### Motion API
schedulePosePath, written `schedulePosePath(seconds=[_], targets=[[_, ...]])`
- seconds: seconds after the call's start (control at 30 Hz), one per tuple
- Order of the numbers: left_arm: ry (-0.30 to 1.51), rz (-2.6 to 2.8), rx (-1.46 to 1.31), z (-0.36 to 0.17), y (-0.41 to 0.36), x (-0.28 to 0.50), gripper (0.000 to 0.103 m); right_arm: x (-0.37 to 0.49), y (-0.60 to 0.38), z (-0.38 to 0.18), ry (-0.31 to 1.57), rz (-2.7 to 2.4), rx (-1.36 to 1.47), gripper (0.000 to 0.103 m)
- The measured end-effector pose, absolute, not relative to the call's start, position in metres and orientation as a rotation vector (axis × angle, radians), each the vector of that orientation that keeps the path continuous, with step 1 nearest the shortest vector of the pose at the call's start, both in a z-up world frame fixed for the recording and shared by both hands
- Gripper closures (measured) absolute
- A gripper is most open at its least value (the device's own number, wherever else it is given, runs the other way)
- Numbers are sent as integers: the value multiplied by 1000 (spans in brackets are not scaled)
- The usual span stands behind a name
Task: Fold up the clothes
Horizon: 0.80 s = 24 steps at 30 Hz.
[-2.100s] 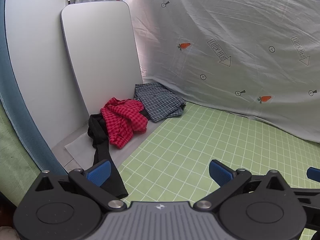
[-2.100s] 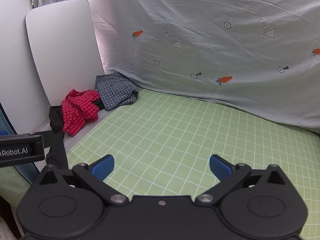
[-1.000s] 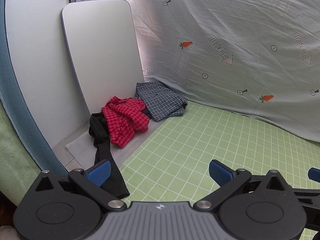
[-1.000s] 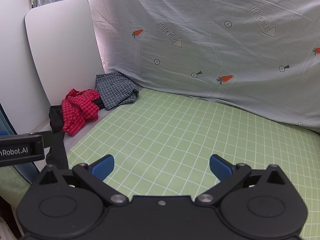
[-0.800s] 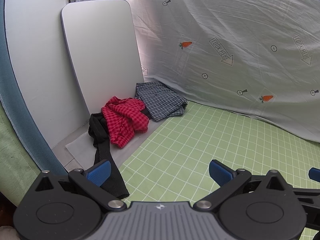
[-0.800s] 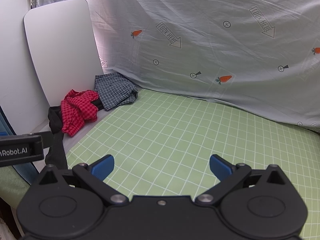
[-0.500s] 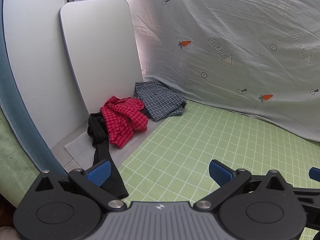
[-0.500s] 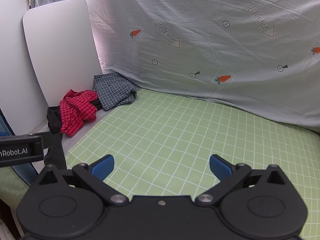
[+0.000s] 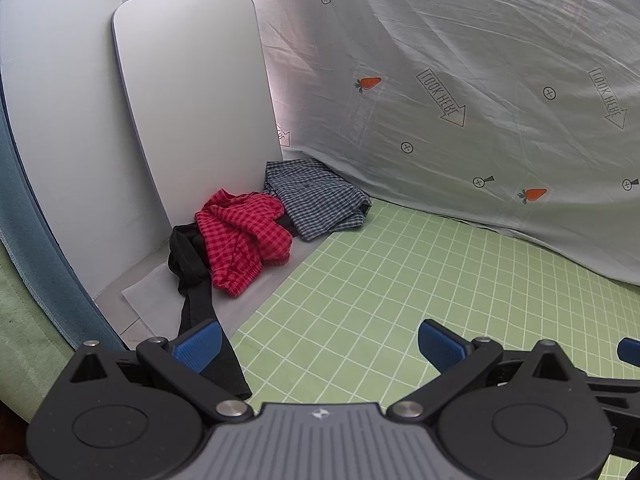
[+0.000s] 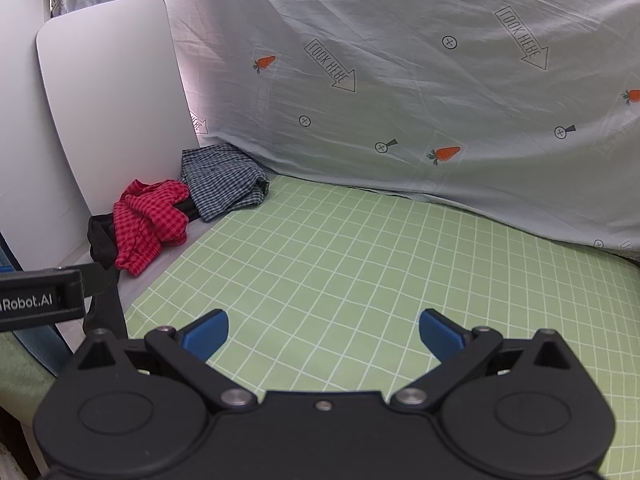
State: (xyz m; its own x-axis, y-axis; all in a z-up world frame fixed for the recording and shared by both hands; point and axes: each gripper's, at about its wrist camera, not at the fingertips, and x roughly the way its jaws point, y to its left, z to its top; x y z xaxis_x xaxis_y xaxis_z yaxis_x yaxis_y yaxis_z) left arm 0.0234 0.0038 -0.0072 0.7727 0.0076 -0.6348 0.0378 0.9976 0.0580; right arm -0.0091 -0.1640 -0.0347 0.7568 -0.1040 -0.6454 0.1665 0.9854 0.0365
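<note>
Left gripper and right gripper both spread, empty, above the green counter; crumpled red checked garment lies well apart.

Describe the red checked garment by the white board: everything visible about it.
The red checked garment is soft woven cloth in a red-and-dark gingham, crumpled and unfolded, with a gathered hem at its near end. It lies on a pale sheet beside the green grid mat, overlapping a black garment and touching the blue-grey plaid garment.
</note>
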Motion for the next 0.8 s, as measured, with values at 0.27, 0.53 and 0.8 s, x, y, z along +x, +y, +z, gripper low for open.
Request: schedulePosePath(seconds=[0.27,0.53,0.8], targets=[[725,3,25,-15,15,58,0,28,-164,-45,718,-99,56,0],[786,123,15,-43,53,142,0,120,-151,-65,736,-7,7,0],[873,263,16,-88,98,240,0,253,-106,-111,767,96,-79,11]])
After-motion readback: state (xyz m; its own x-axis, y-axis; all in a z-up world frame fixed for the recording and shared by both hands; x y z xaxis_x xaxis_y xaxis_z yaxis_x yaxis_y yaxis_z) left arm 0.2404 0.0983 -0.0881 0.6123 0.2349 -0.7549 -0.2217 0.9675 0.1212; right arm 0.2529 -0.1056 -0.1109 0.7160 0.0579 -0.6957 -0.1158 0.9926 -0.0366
